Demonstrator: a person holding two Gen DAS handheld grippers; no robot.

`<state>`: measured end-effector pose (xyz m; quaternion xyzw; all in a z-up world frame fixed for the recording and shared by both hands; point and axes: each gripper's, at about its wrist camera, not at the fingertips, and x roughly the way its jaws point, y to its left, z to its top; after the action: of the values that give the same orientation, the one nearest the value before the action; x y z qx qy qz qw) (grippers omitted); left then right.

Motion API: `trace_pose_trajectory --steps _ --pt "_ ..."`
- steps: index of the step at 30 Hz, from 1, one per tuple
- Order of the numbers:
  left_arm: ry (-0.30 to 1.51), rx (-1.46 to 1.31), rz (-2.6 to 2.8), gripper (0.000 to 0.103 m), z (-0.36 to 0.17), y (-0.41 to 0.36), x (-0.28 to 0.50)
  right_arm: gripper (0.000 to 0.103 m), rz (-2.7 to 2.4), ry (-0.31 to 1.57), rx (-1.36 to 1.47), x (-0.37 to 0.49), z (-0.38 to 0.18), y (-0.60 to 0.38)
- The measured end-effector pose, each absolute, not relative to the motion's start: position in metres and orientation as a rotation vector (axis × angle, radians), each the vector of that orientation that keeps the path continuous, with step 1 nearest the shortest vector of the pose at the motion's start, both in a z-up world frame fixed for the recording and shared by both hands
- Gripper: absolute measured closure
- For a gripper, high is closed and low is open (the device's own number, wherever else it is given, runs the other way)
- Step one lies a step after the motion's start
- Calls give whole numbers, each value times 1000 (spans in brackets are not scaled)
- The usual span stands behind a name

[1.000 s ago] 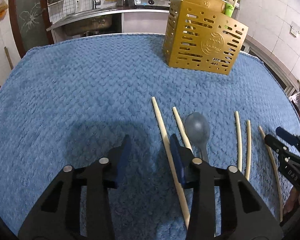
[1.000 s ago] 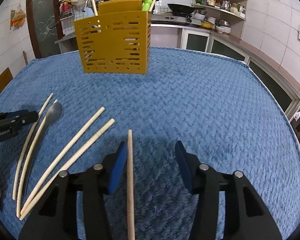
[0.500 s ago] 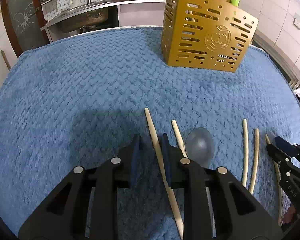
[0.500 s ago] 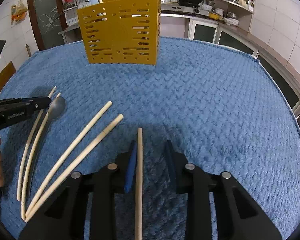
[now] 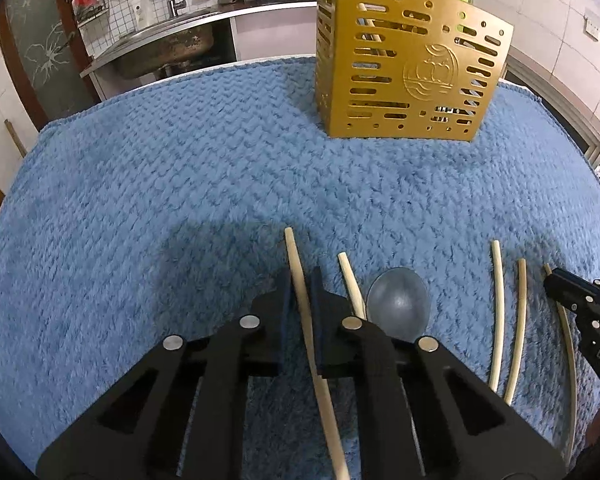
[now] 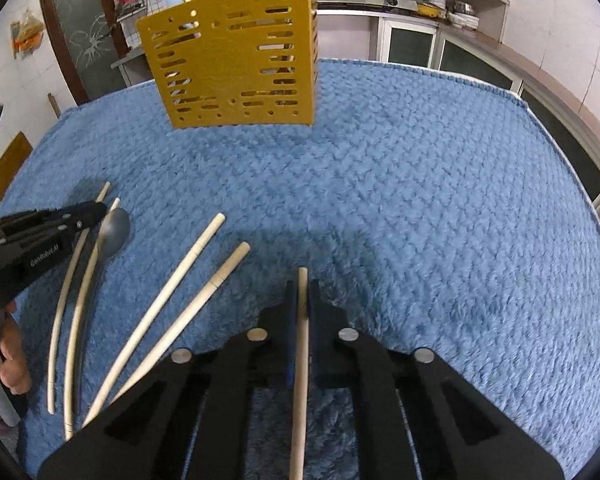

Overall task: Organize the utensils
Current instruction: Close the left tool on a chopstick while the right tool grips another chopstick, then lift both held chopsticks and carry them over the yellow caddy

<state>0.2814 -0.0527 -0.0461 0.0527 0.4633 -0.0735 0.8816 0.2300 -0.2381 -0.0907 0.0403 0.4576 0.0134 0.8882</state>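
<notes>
Two grippers each had a chopstick pinched: left gripper (image 5: 300, 280) clamped on the leftmost chopstick (image 5: 296, 256), right gripper (image 6: 302, 292) on the rightmost chopstick (image 6: 302, 280). Between them lay three more chopsticks (image 6: 188, 264) and a grey spoon (image 5: 398, 300), all flat on the blue towel (image 5: 180, 180). Further back stood the yellow utensil holder (image 5: 404, 72), then the kitchen sink (image 5: 168, 48).

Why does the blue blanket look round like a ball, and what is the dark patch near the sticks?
Left wrist view: the wide lens bends the blue blanket into a dome; the dark patch is the left tool's shadow. Right wrist view: same bending, with the right tool's shadow in front of it; both pictures are sharp.
</notes>
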Motion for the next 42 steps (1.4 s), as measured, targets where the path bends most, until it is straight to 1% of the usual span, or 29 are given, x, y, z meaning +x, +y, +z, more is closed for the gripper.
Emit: trace_pose_trajectory --steps 4,21,35,42 --pt "952 71 -170 98 -40 -44 276 97 35 942 109 228 -89 -243" --pt "832 -27 -245 98 5 -31 245 97 43 827 146 216 -62 -253" --pt "743 -77 -298 98 32 -29 237 97 33 640 171 200 -10 -267" --pt "721 -93 -311 98 36 -27 241 97 31 560 164 199 5 -266"
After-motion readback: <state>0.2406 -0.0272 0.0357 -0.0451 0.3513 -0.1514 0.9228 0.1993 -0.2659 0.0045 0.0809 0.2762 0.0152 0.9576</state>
